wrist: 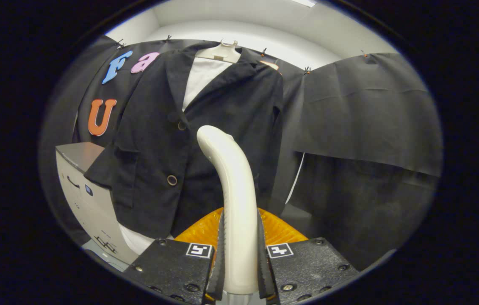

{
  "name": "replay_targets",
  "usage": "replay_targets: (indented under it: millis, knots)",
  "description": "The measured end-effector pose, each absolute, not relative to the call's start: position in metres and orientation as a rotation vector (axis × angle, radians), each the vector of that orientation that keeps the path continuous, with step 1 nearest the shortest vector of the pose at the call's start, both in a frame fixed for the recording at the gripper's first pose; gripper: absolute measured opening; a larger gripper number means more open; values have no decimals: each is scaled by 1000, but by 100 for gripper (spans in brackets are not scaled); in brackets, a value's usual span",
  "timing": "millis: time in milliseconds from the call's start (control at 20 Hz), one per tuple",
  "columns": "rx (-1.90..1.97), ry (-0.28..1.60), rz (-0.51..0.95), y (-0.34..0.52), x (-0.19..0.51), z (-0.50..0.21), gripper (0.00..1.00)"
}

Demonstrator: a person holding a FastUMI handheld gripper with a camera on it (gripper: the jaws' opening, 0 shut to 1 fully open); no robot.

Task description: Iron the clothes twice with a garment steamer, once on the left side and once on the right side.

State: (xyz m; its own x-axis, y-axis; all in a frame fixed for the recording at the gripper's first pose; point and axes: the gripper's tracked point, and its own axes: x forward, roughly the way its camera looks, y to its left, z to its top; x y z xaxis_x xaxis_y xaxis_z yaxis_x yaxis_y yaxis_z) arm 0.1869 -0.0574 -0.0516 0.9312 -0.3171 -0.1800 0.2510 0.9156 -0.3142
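we see our gripper (240, 254) pinching the steamer (231, 190) handle; black jacket (159, 140) on a hanger (222, 51) at 12 o'clock, grey cabinet (82, 186) at 9 o'clock, white wall (243, 36) above.

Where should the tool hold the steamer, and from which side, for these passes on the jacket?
On the straight lower handle of the steamer, where the tool grips it now: both fingers press its flat sides from behind. The shaft is narrow and even there, and the curved head points at the jacket on its hanger, clear of the fingers.
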Motion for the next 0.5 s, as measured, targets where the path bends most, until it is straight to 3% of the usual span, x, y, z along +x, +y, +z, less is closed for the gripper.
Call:
replay_targets:
  millis: [500]
  knots:
    - [-316,330,-316,-72,160,-109,34]
